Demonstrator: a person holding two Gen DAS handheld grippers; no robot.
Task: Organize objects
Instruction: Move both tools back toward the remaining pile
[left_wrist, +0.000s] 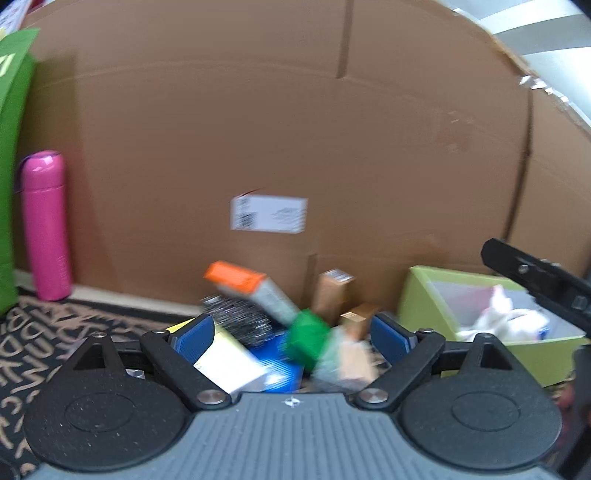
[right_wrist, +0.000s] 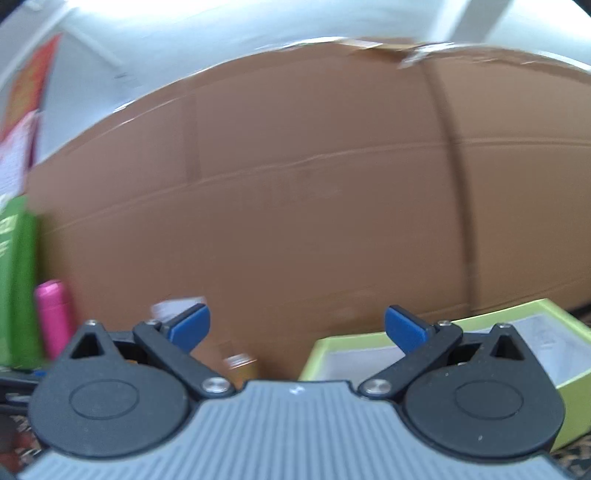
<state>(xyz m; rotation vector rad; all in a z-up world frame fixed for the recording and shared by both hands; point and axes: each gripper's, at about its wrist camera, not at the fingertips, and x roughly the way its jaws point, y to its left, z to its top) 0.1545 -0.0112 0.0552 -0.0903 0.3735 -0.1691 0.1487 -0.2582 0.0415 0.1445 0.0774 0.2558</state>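
Blue-padded and spread wide, the left gripper (left_wrist: 291, 338) and right gripper (right_wrist: 297, 325) grasp nothing. The jumbled pile of small boxes (left_wrist: 280, 332) lies on the carpet beside the lime-green box (left_wrist: 421, 295). Reaching into that loose heap could topple the leaning cartons.

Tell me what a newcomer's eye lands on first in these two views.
A big brown cardboard box fills the background of both views. A bright pink bottle stands upright at its left. Small boxes lie jumbled in front of the left gripper, whose jaws are open; a lime-green box sits to their right.
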